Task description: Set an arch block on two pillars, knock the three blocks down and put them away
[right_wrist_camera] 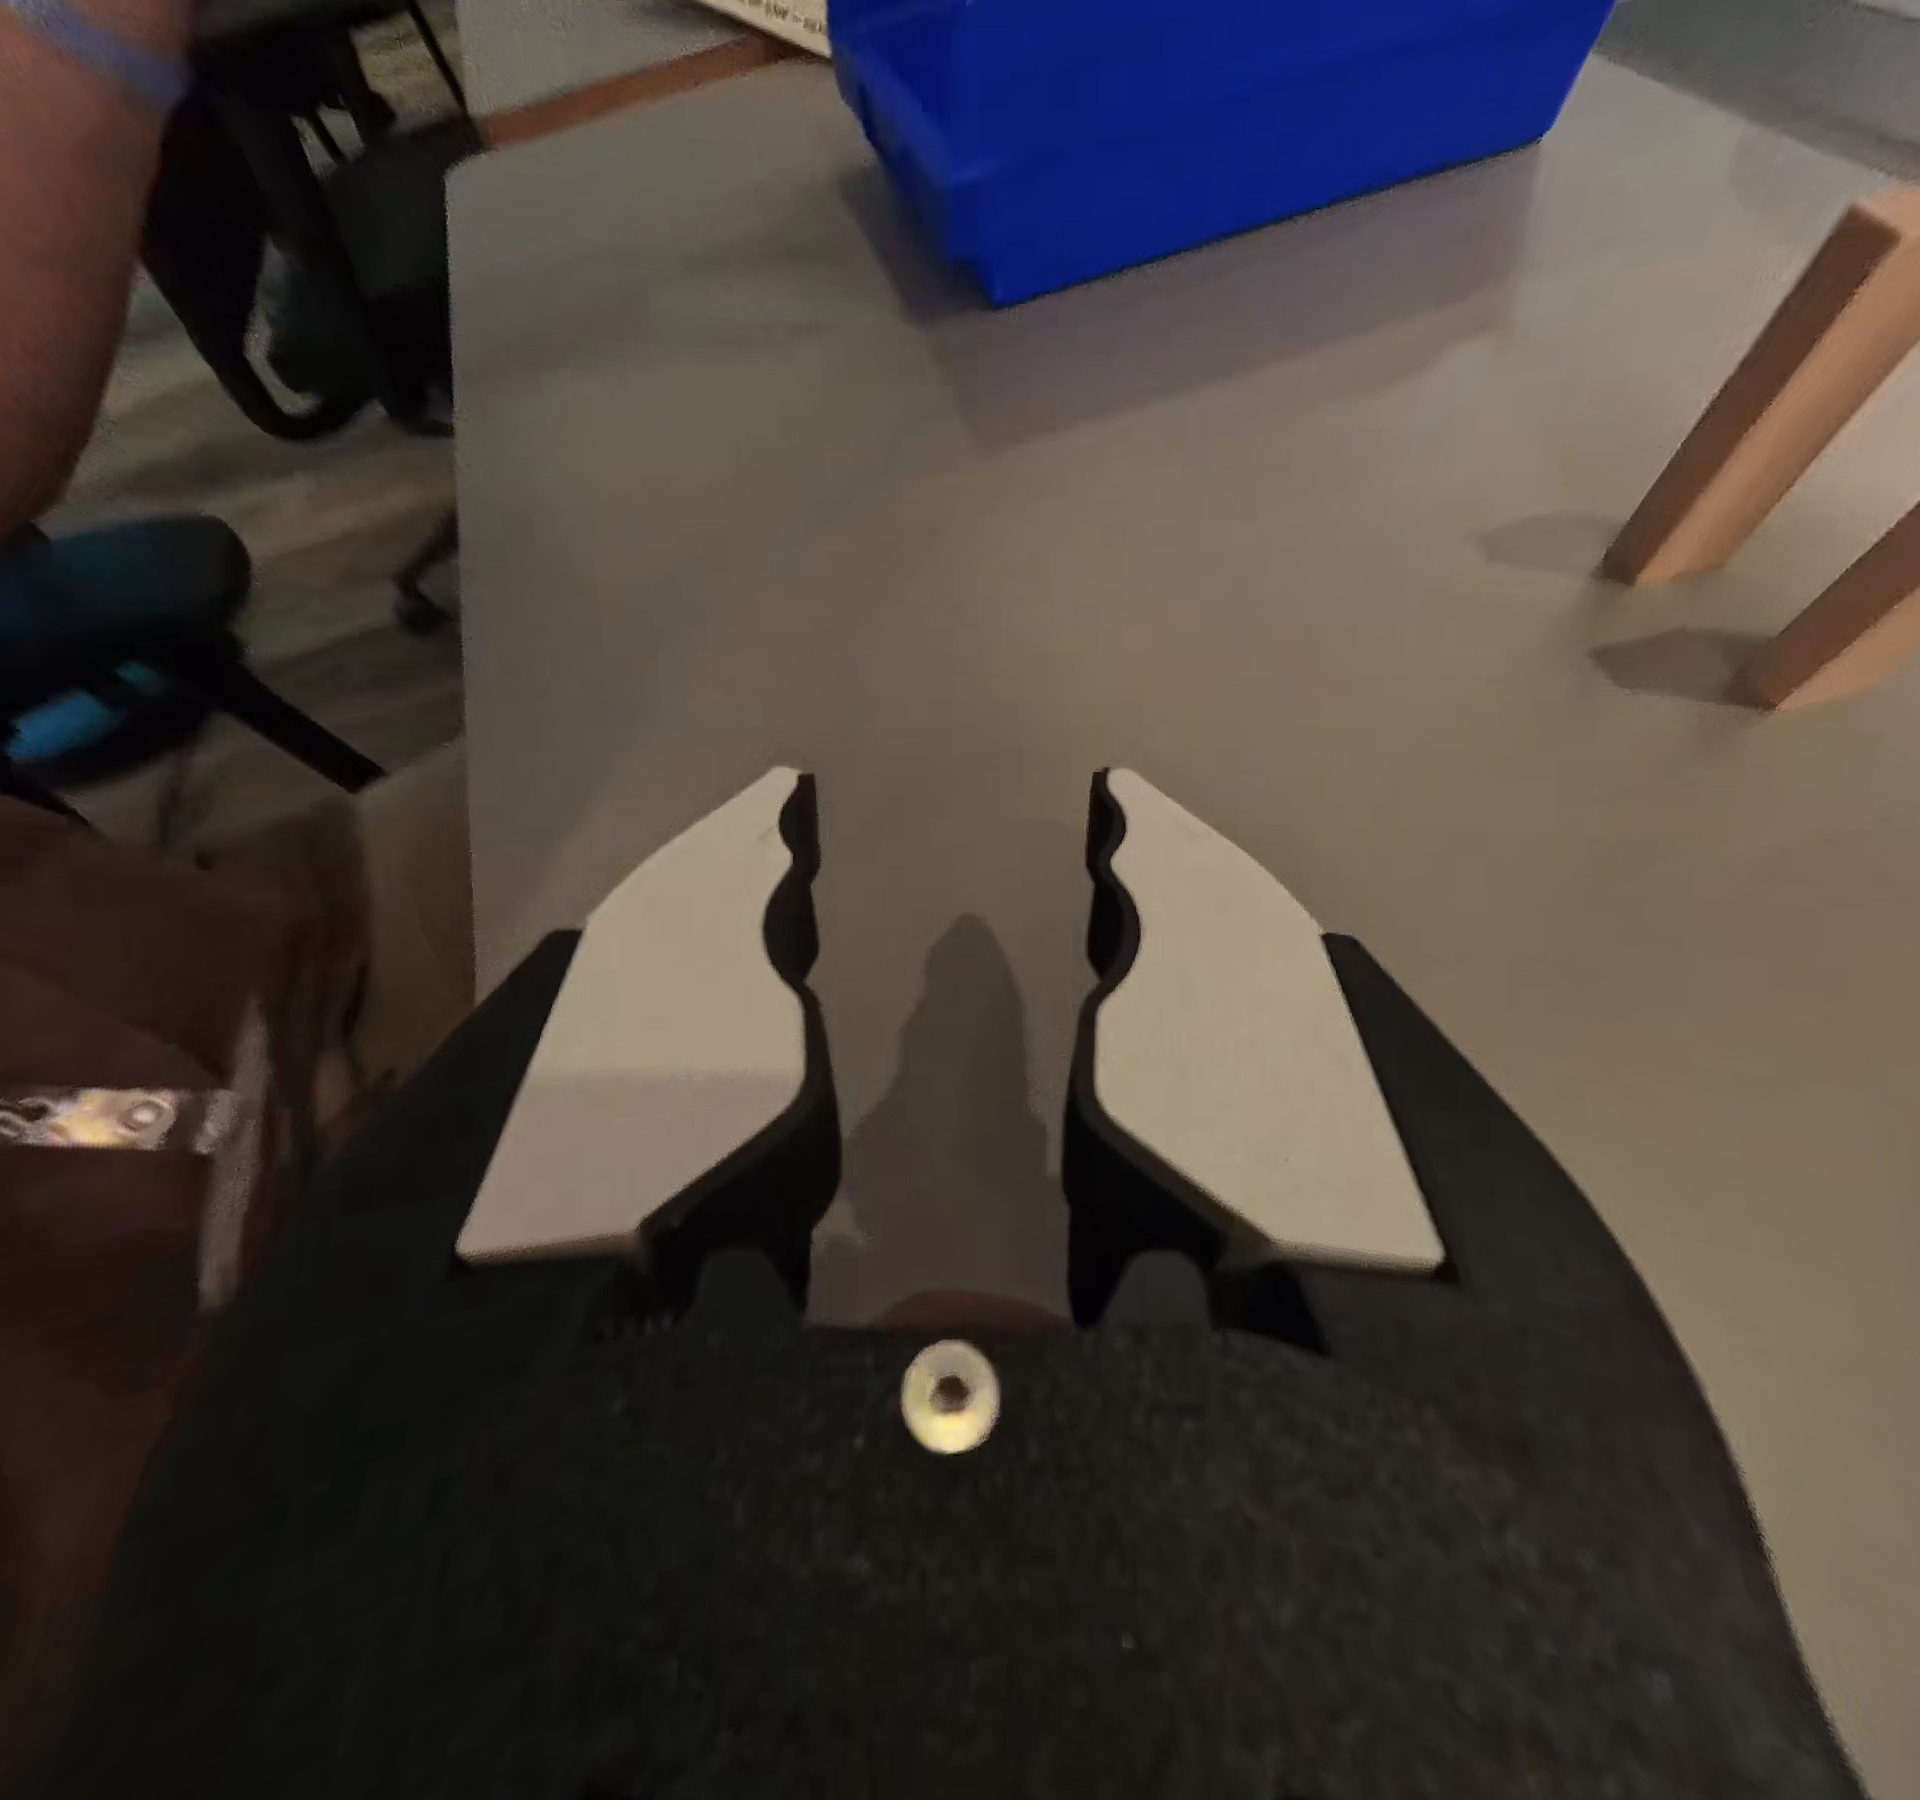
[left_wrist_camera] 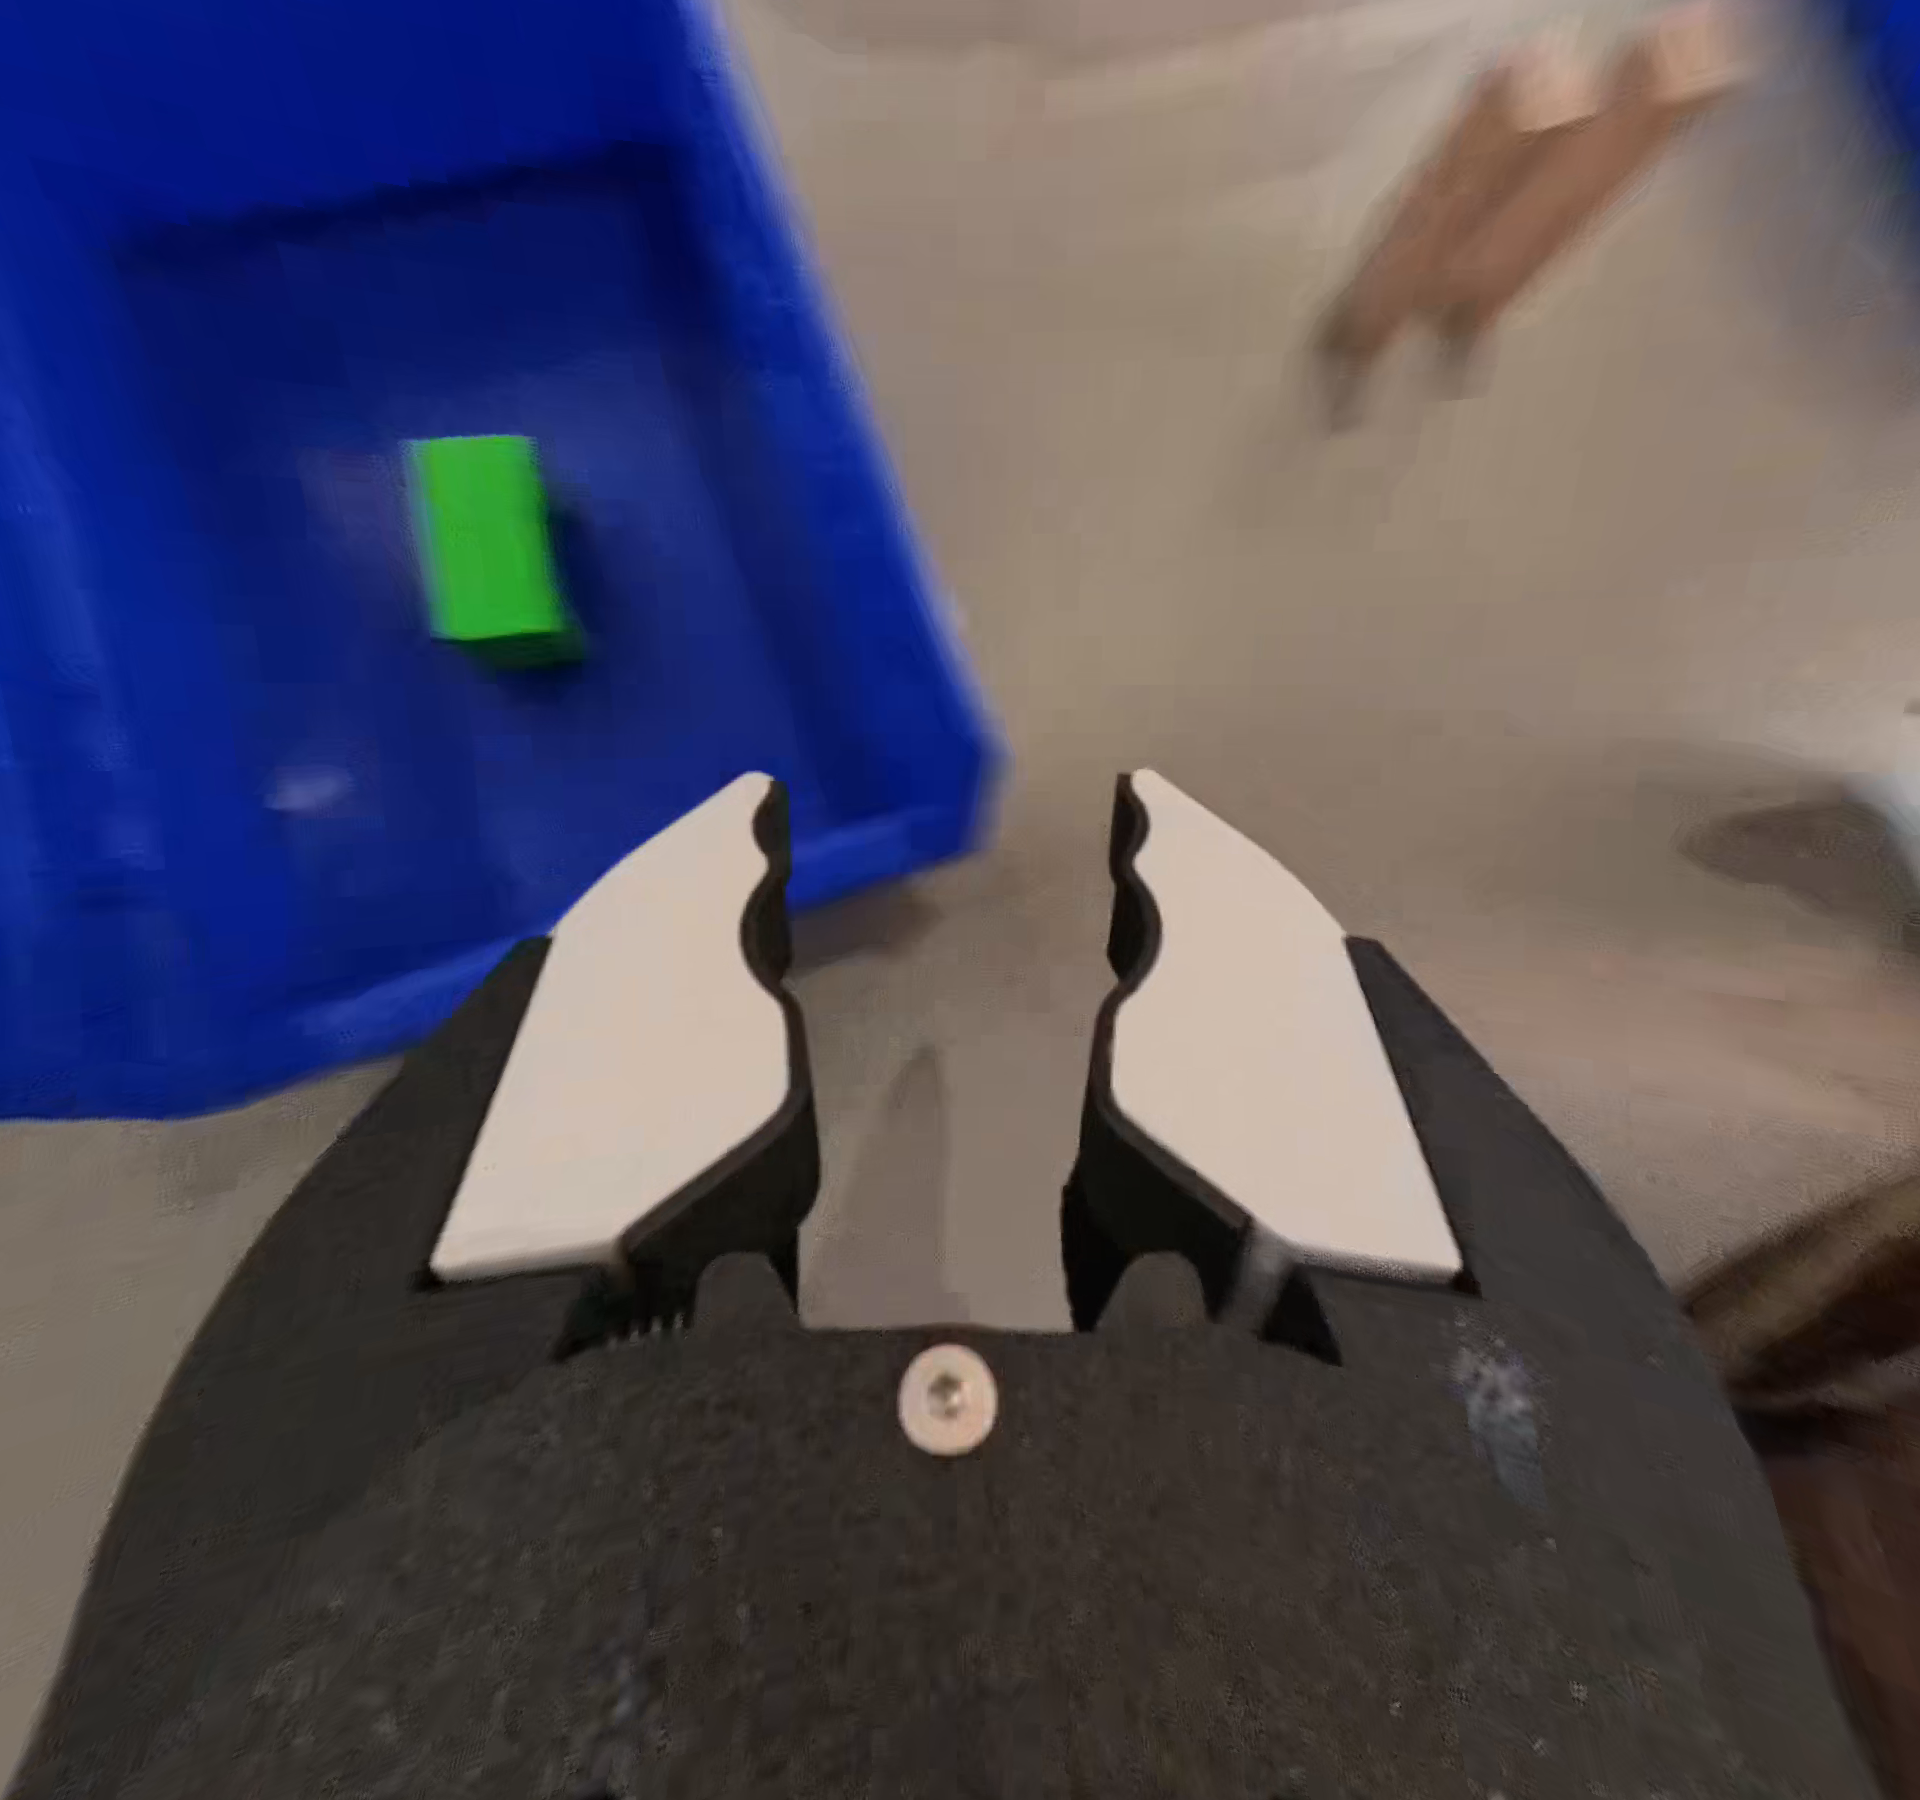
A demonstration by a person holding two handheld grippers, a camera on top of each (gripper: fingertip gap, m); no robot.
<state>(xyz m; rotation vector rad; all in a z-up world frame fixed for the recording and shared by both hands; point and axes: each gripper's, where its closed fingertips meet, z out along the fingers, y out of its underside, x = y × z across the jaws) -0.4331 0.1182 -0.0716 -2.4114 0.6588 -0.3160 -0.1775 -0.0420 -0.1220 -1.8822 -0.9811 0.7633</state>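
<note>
A grey table carries a blue bin, holding one green block on its floor (nothing else shows inside). Two wooden pillars stand side by side near the bin; the left wrist view blurs them badly, and something pale seems to sit across their tops, perhaps the arch block. The left gripper and right gripper hover over bare table, each with fingers spread and nothing between them. If the knock-down comes next, a sideways push should work best.
</note>
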